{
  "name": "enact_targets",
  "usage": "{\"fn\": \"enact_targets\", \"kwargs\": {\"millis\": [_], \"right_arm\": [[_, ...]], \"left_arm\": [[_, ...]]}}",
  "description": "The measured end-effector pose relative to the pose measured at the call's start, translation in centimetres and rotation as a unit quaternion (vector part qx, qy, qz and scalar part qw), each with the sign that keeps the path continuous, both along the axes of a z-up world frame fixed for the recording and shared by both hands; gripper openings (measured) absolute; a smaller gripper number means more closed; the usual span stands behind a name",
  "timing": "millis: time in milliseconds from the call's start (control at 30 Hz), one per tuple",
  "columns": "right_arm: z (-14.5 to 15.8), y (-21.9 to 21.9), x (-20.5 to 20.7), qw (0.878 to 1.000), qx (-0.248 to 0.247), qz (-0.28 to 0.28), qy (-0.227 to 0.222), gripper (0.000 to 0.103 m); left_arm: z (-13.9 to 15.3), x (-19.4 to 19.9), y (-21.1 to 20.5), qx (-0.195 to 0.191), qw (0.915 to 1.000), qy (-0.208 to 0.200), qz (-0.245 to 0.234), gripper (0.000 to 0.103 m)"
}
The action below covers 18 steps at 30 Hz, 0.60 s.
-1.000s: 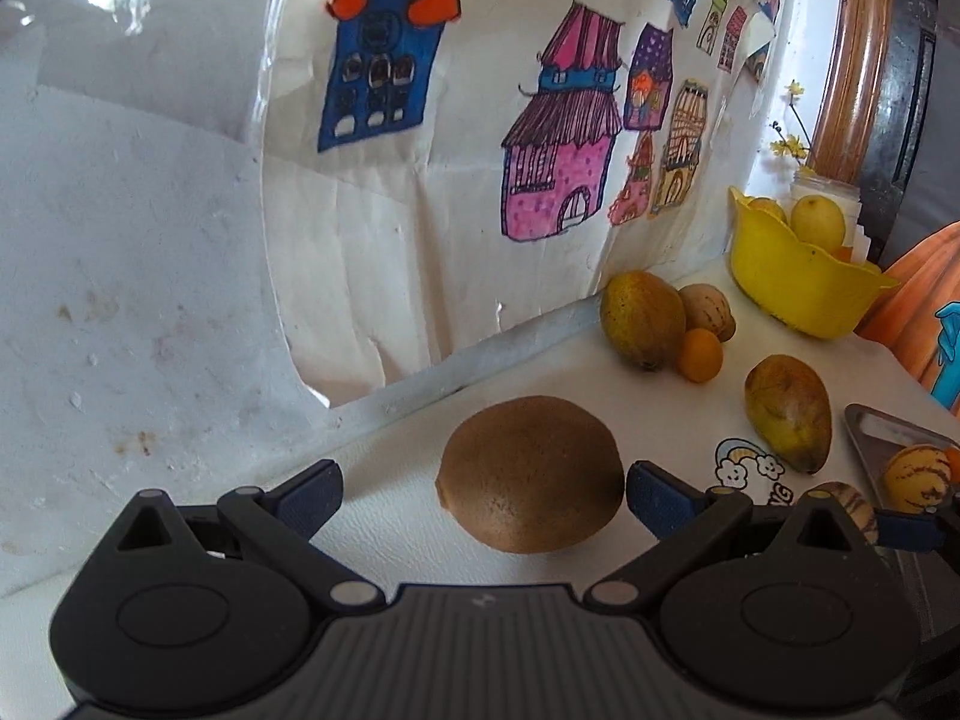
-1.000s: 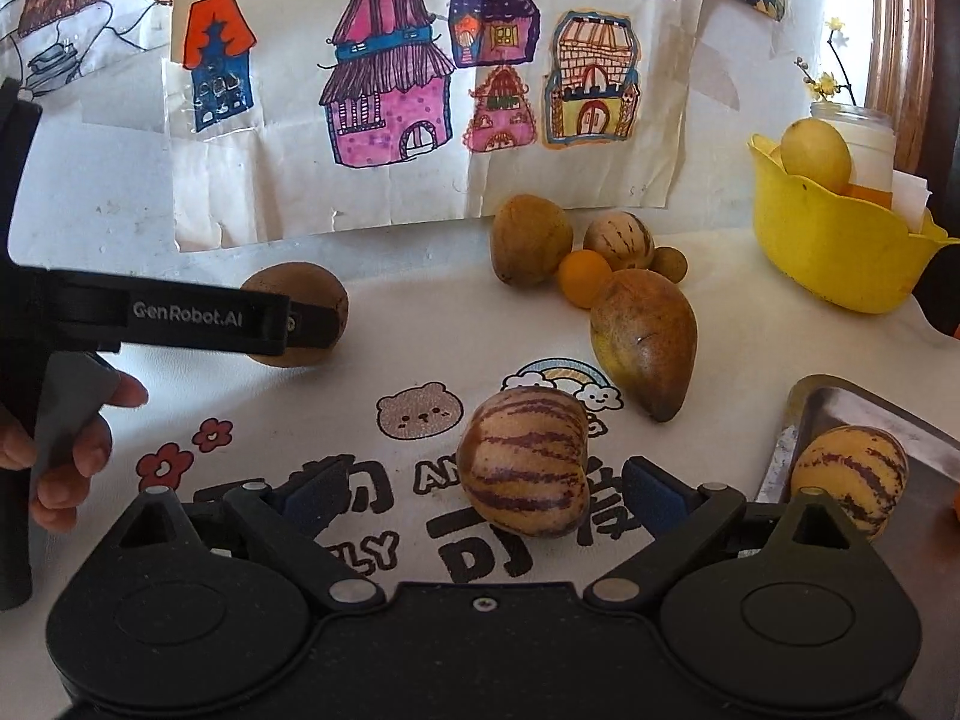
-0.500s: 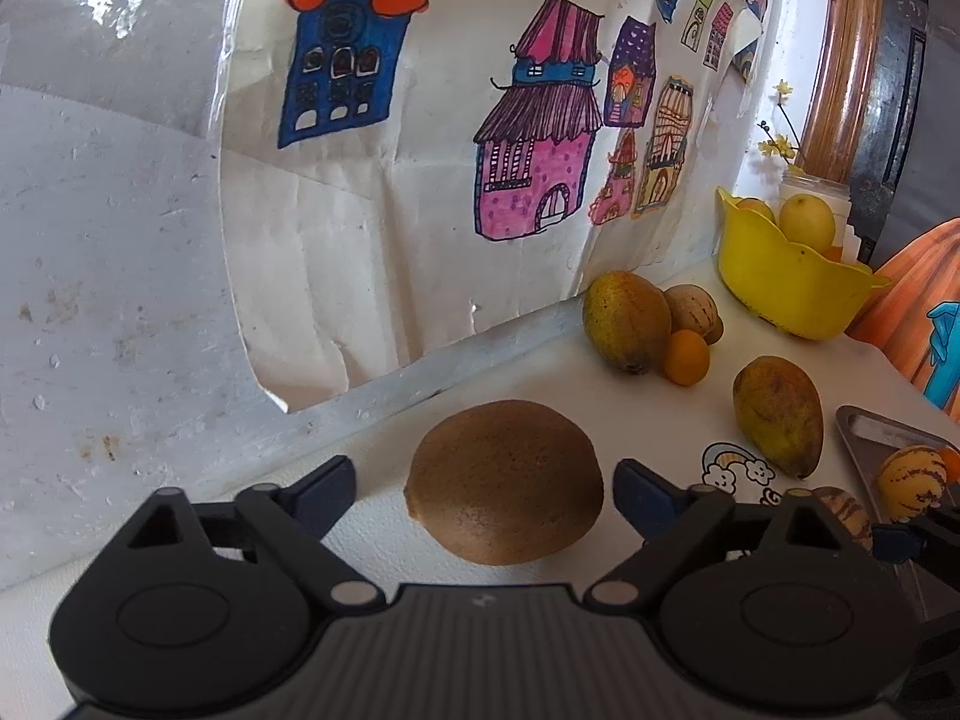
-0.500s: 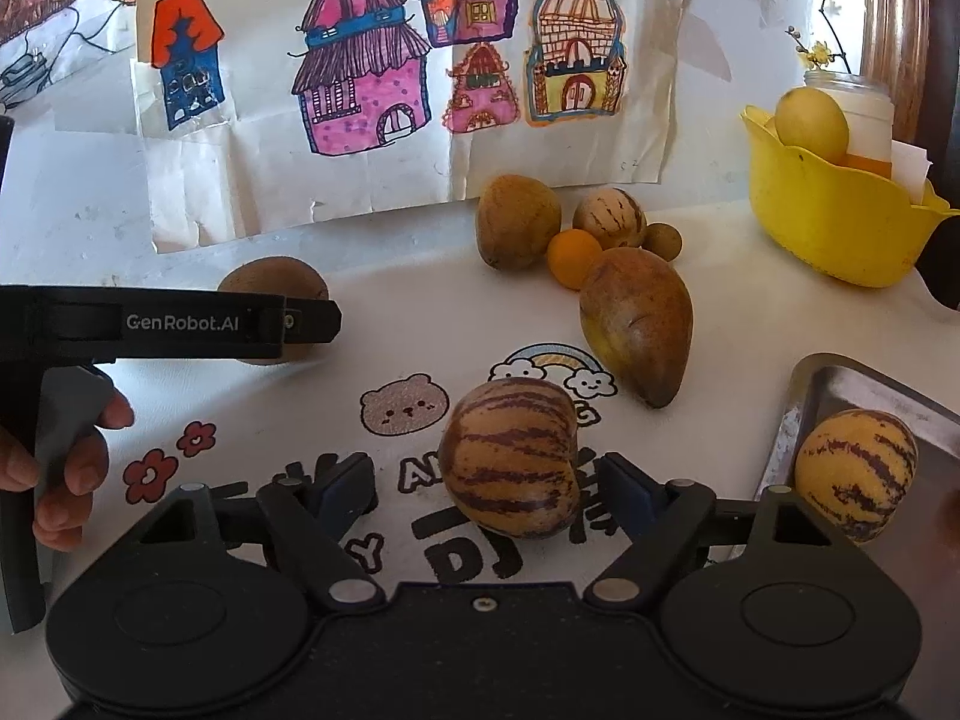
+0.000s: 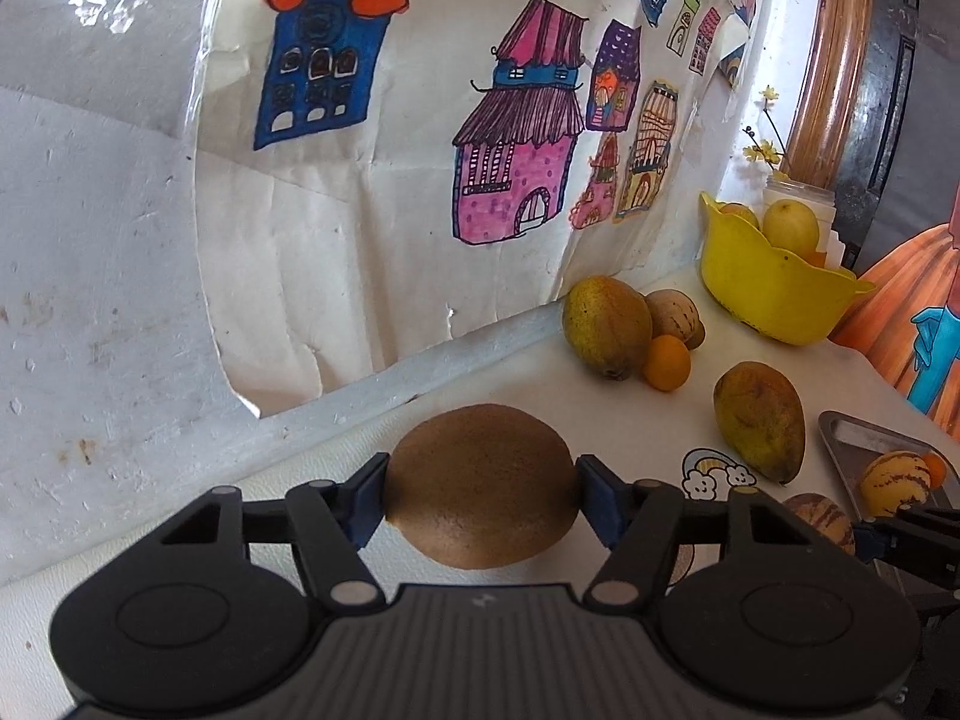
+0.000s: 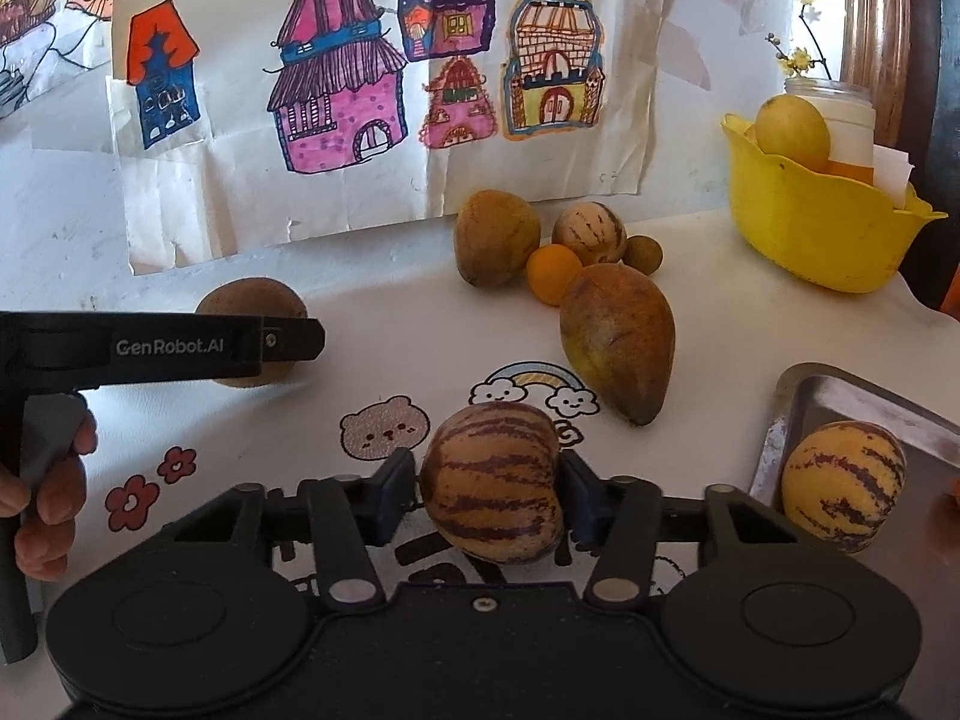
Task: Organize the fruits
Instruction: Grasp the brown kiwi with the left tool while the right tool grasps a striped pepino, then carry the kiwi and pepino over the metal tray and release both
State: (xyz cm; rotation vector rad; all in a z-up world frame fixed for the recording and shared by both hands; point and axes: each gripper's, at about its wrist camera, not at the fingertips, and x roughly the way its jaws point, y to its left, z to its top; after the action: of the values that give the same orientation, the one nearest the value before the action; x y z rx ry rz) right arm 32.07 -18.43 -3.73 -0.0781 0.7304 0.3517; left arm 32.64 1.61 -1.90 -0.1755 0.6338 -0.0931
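A brown kiwi-like fruit (image 5: 480, 468) lies on the white table near the wall. My left gripper (image 5: 480, 495) is closing on it, and both blue pads touch its sides. In the right wrist view that gripper (image 6: 300, 339) shows side-on in front of the same fruit (image 6: 240, 300). A yellow fruit with purple stripes (image 6: 492, 480) sits on the printed tablecloth. My right gripper (image 6: 489, 489) is closing too, with its pads pressed on both flanks of the fruit.
A metal tray (image 6: 840, 390) at the right holds another striped fruit (image 6: 843, 486). A mango (image 6: 618, 348) lies mid-table, with several small fruits (image 6: 552, 273) behind it. A yellow bowl (image 6: 822, 228) with a lemon stands at the back right. A person's fingers (image 6: 42, 516) show at the left.
Both grippers have closed from wide open onto their fruits: the left onto the brown fruit, the right onto the striped one. Neither hand has shifted noticeably.
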Motion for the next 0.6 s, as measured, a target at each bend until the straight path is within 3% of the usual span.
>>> {"fn": "enact_targets", "kwargs": {"millis": [133,600], "right_arm": [[-0.1,0.1,-0.2,1.000,-0.001,-0.007,-0.005,0.047],[0.9,0.0,-3.6,0.999,-0.020,-0.031,-0.021,0.045]], "left_arm": [[0.0,-0.6,-0.3,0.006,0.9999,-0.001,-0.009,0.069],[0.0,-4.3,0.5,-0.034,0.9968,0.002,-0.073,0.069]]}}
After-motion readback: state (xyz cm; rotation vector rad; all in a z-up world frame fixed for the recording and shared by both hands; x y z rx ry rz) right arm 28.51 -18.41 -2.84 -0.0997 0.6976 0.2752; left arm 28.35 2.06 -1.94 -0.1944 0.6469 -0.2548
